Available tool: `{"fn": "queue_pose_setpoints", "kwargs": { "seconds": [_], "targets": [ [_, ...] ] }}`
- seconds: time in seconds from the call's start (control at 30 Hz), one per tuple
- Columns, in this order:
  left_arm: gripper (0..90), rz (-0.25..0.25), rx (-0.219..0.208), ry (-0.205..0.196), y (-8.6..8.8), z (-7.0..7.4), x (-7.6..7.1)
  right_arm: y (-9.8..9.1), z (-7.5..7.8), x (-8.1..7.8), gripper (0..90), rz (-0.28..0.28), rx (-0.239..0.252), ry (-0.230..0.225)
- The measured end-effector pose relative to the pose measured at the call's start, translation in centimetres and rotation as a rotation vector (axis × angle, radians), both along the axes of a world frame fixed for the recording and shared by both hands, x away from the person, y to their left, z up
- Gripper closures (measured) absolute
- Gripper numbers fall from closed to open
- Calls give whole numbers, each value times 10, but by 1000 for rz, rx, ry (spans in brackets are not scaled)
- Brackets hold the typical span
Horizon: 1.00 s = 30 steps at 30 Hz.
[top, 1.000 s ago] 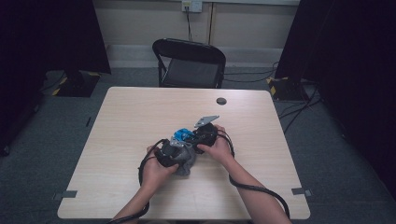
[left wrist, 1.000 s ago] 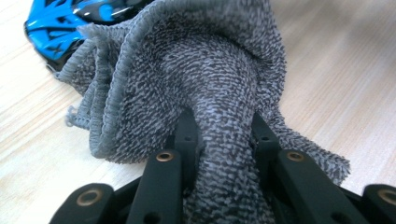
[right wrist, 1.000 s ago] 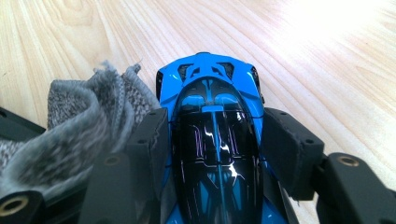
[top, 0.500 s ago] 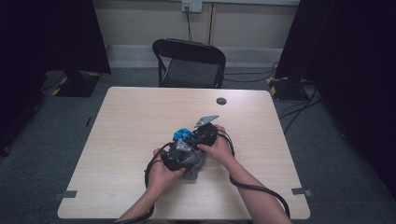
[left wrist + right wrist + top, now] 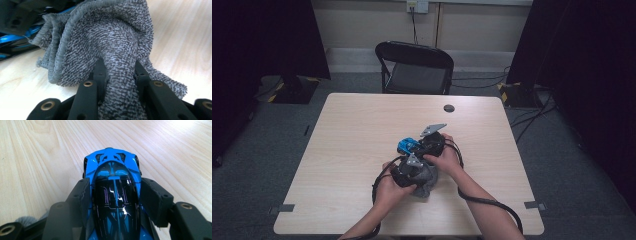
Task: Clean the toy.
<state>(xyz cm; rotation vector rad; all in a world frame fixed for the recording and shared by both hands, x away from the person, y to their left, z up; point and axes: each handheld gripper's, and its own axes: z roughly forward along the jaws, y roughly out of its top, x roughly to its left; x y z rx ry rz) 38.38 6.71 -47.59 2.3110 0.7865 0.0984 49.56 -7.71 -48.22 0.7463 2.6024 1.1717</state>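
Note:
A blue toy car [image 5: 113,170] with a dark glossy canopy sits between the jaws of my right gripper [image 5: 115,192], which is shut on its sides just above the table. In the high view the car [image 5: 408,145] pokes out to the left of the right gripper [image 5: 418,146]. My left gripper [image 5: 120,67] is shut on a bunched grey knitted cloth [image 5: 117,45], which drapes over the jaws and touches the car's blue edge [image 5: 15,40]. In the high view the left gripper [image 5: 414,172] holds the cloth [image 5: 428,184] right below the car.
Both hands work near the middle of a light wooden table [image 5: 352,130]. A small black round disc [image 5: 449,108] lies near its far edge. A black folding chair [image 5: 414,67] stands behind the table. Cables trail off the near edge.
My left gripper has slid right with the cloth, closing in under the right gripper and the car. The right gripper has stayed put.

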Motion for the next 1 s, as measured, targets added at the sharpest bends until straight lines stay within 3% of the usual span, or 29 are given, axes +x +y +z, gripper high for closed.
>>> {"fn": "queue_pose_setpoints", "kwargs": {
  "seconds": [0.27,0.5,0.57,0.77,1.0],
  "targets": [
    [710,-50,-7,19,5,4,-5,0,0,0,426,0,4,0],
    [710,-34,14,-1,25,9,-10,-2,-2,-1,426,-5,19,-5],
    [710,-3,19,-8,41,11,-10,-2,-2,-1,427,-4,20,-3],
    [710,77,-3,-34,67,20,-5,-3,-2,-1,426,-5,21,-2],
    [709,148,-29,-61,88,27,3,-3,-2,-1,426,-7,22,-2]
  ]
}}
